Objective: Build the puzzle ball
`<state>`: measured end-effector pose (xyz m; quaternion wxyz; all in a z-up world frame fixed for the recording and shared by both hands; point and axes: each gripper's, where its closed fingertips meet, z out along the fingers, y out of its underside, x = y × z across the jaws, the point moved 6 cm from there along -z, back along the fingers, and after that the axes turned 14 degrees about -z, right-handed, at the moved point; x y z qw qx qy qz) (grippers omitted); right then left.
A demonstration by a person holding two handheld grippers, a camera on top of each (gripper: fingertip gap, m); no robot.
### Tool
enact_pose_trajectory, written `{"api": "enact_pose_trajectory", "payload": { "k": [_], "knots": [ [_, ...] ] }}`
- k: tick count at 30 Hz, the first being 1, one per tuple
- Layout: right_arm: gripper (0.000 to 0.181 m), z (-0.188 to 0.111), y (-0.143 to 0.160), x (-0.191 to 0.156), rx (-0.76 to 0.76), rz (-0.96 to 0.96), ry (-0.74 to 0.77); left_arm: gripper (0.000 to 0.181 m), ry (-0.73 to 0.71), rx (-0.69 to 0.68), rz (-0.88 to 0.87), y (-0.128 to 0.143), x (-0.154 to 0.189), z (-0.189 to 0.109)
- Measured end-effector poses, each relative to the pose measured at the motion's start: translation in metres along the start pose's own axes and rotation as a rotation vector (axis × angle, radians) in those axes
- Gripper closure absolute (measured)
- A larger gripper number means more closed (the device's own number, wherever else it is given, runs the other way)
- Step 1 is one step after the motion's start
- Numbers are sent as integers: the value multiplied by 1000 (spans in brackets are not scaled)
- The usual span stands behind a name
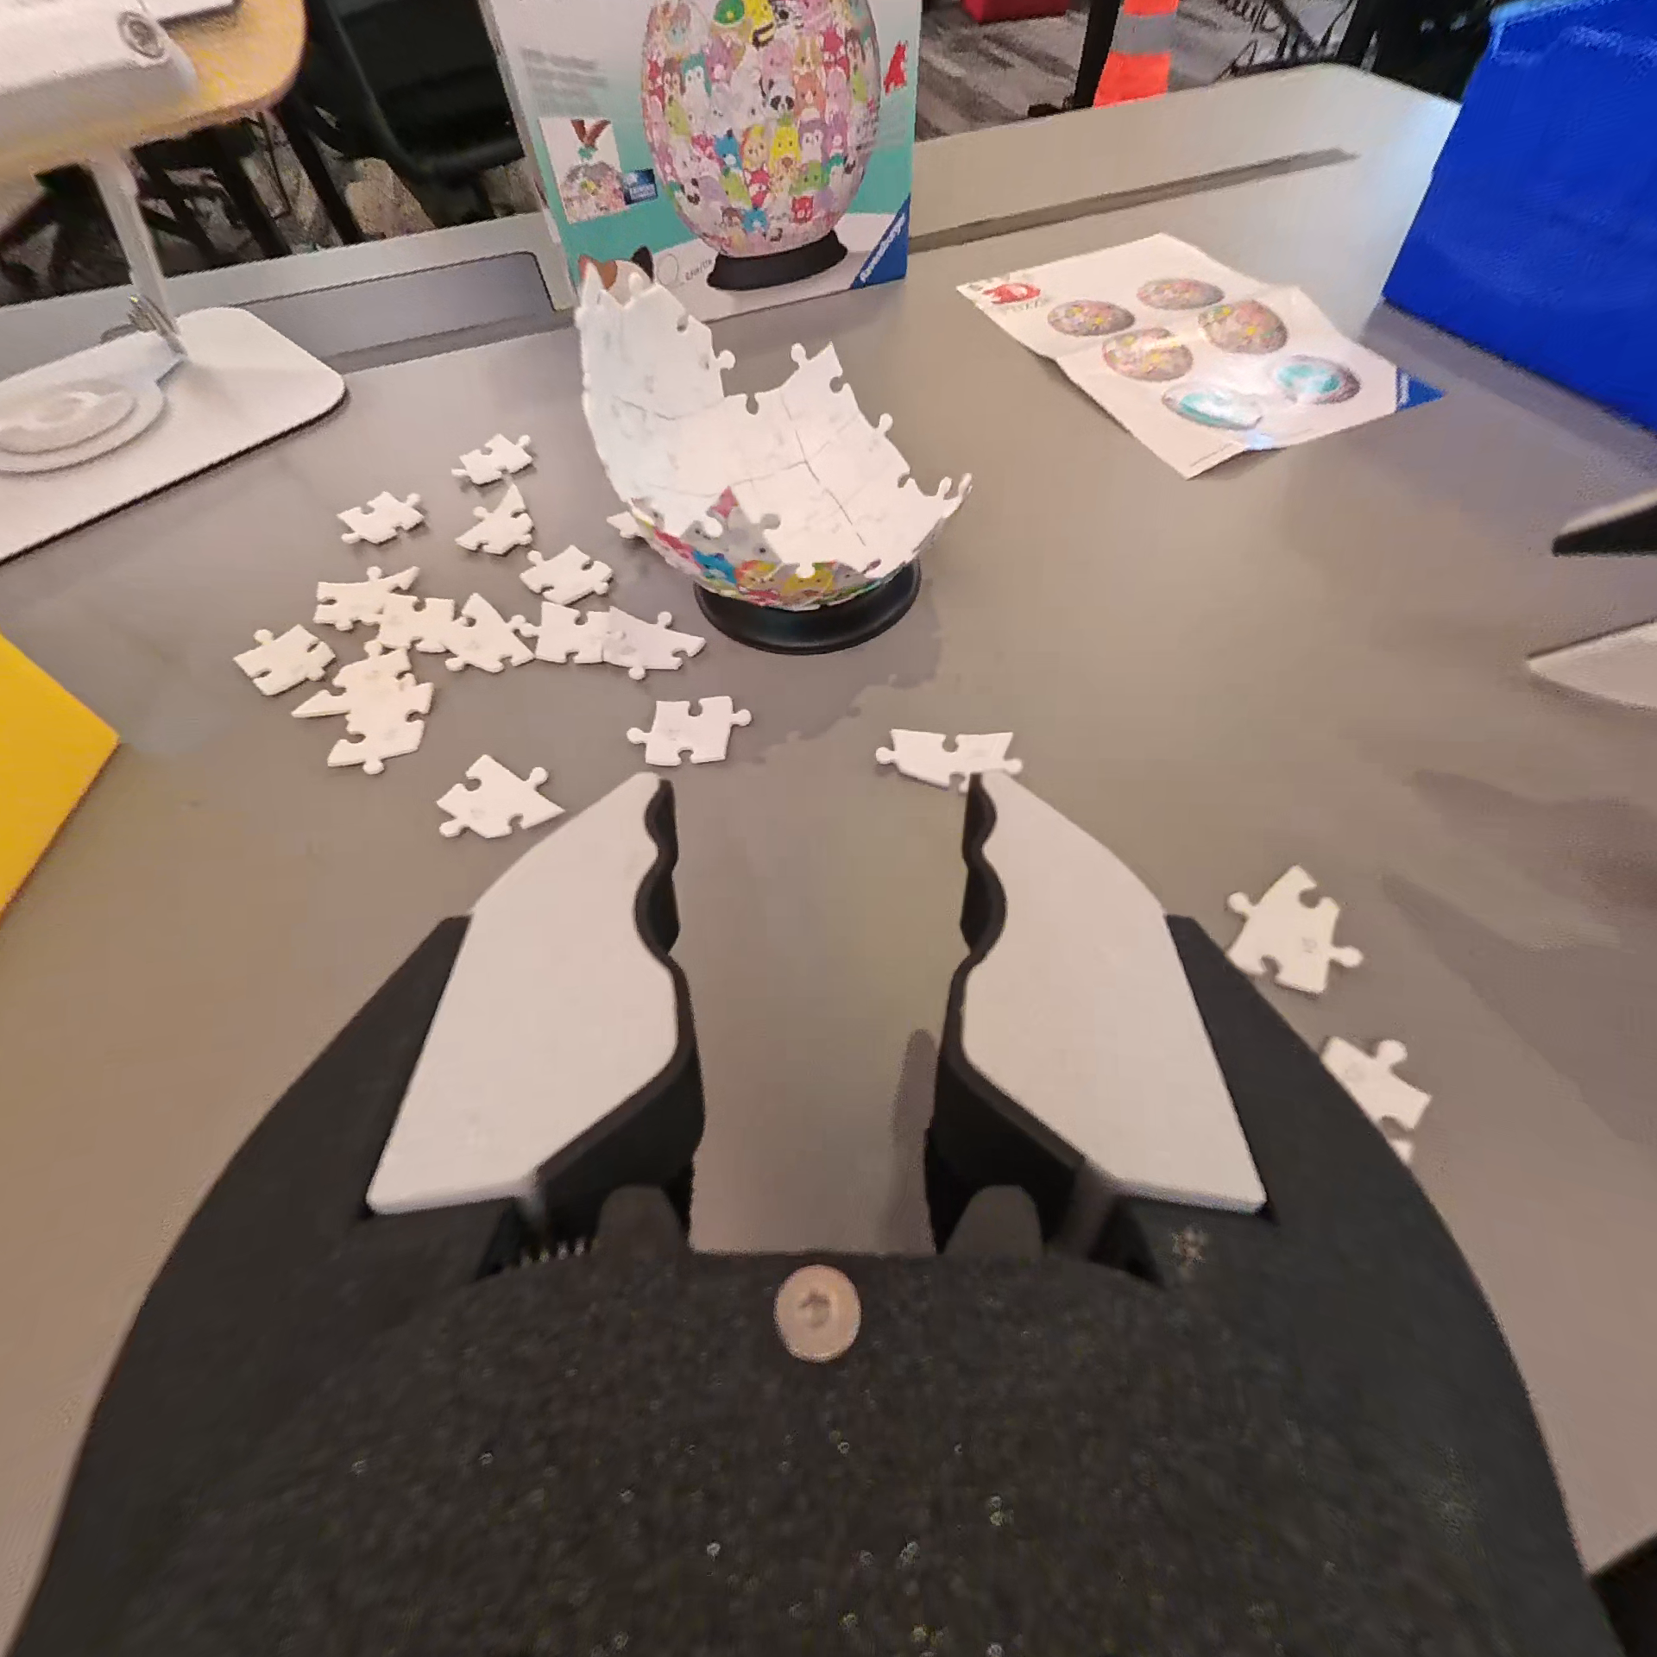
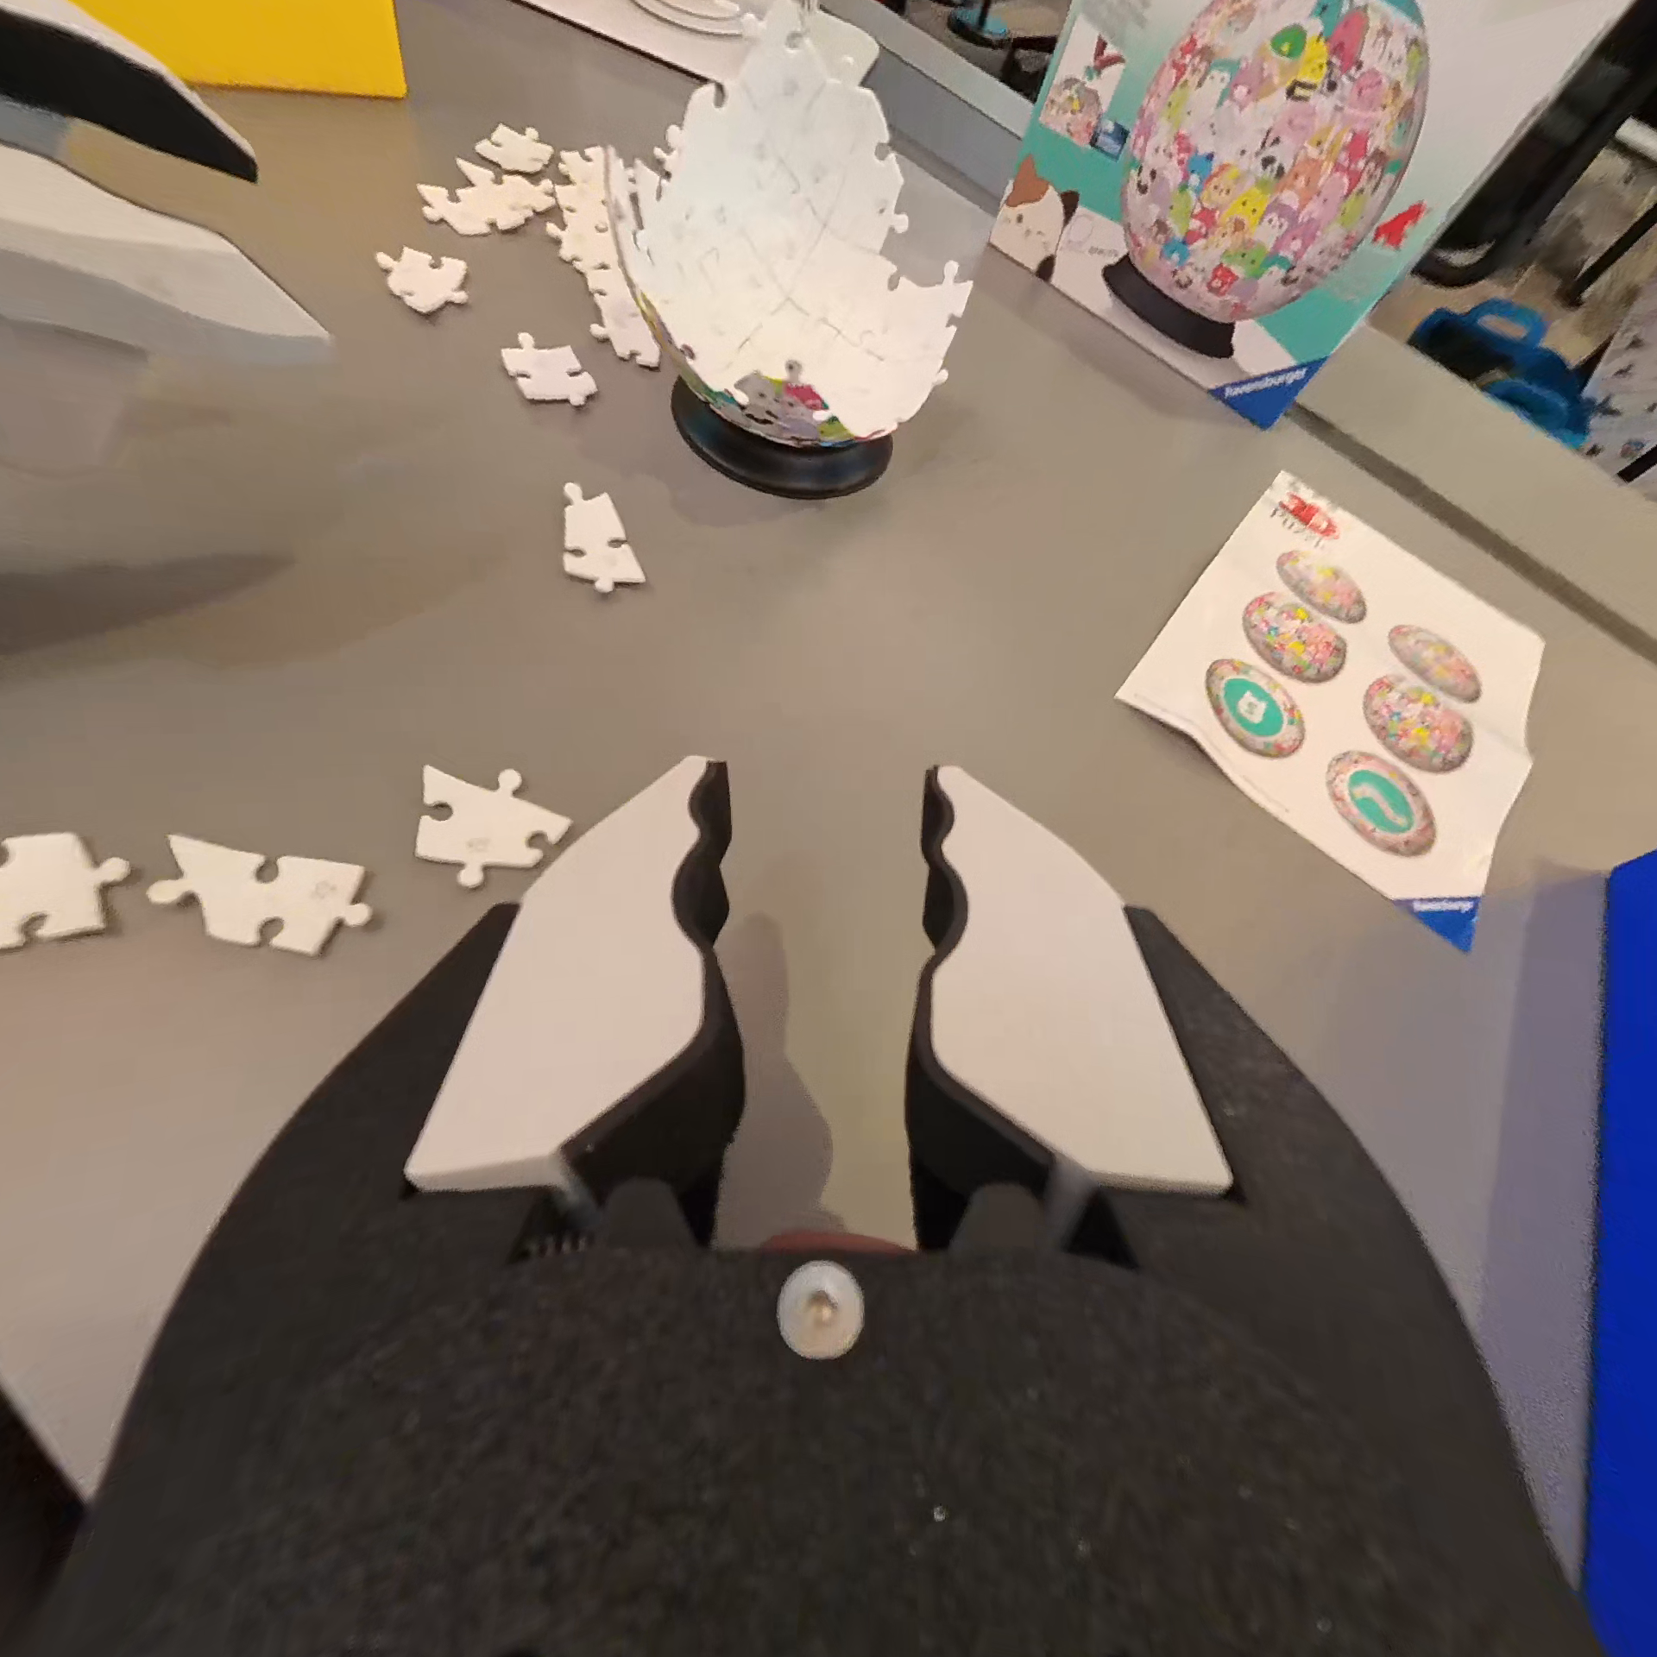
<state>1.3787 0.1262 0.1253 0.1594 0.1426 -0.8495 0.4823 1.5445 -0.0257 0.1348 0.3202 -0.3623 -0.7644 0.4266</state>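
A half-built puzzle ball (image 1: 762,466) (image 2: 789,260), white inside and colourful outside, sits on a black ring stand (image 1: 807,619) (image 2: 780,457) on the grey table. Several loose white puzzle pieces (image 1: 430,628) lie to its left, also in the right wrist view (image 2: 502,197). A joined pair of pieces (image 1: 950,753) lies just past my left gripper's right fingertip. My left gripper (image 1: 816,789) is open and empty above the table. My right gripper (image 2: 825,771) is open and empty, with a piece (image 2: 484,825) beside its left finger.
The puzzle box (image 1: 717,134) (image 2: 1237,179) stands behind the ball. An instruction leaflet (image 1: 1192,350) (image 2: 1336,699) lies to the right. A blue bin (image 1: 1551,206) (image 2: 1627,1210) is far right, a yellow object (image 1: 36,762) (image 2: 260,45) left, a white stand base (image 1: 152,412) back left. To the yellow object (image 2: 260,45): left tips about 20 centimetres, right tips about 40 centimetres.
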Motion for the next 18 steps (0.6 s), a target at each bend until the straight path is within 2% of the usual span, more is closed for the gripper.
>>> {"api": "enact_pose_trajectory", "payload": {
  "k": [3,6,10,12,18],
  "knots": [
    [143,-13,2,-1,41,92,-28,119,15,27,-43,-4,4,-5],
    [152,-22,4,-4,47,112,-51,121,-12,40,9,-6,10,-8],
    [157,-30,5,-10,28,75,-14,139,18,29,-17,-5,23,-6],
    [167,-31,5,-11,14,55,16,143,38,7,-28,-3,27,-1],
    [176,-26,8,-12,18,26,28,147,68,20,38,-6,37,9]
  ]
}}
